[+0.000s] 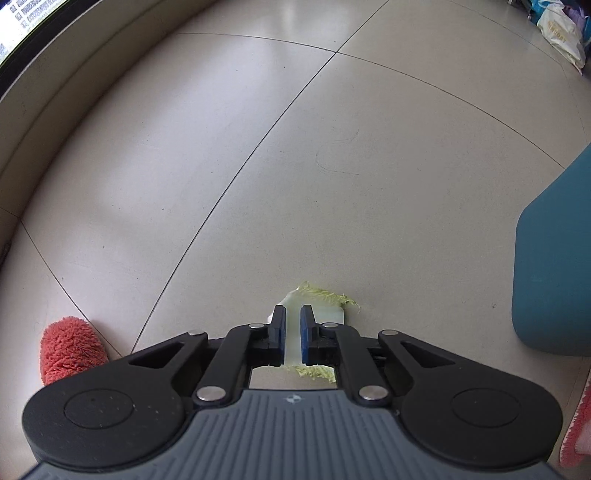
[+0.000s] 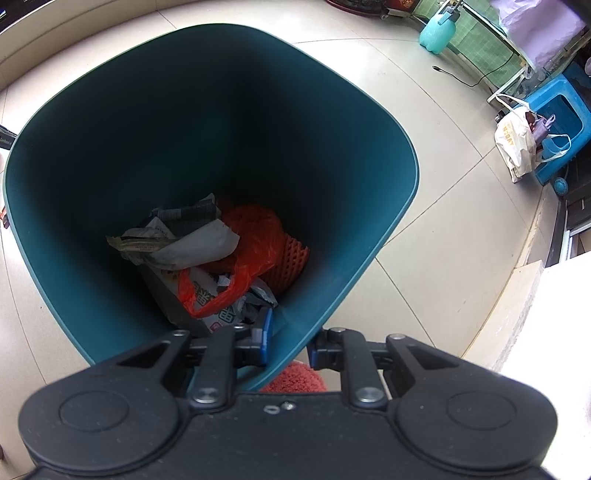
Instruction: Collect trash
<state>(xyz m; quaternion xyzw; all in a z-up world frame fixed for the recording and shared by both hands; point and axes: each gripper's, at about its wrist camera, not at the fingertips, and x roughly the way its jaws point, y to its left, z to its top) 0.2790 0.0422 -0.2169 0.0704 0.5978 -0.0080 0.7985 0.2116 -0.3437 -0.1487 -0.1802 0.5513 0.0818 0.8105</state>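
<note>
My left gripper (image 1: 293, 318) is shut on a cabbage leaf piece (image 1: 325, 301), pale white with a frilly green edge, low over the tiled floor. The teal trash bin (image 1: 554, 266) stands to its right. In the right wrist view my right gripper (image 2: 290, 341) is shut on the near rim of the teal bin (image 2: 388, 229), one finger inside and one outside. The bin is tilted towards the camera. Inside lie crumpled paper (image 2: 192, 240), an orange plastic bag (image 2: 255, 236) and wrappers.
A red fluffy slipper (image 1: 68, 349) lies at the lower left, another (image 2: 295, 378) shows under the bin rim. A wall base (image 1: 55, 92) runs along the left. A white bag (image 2: 517, 144), a blue stool (image 2: 561, 118) and a teal spray bottle (image 2: 437, 31) stand far right.
</note>
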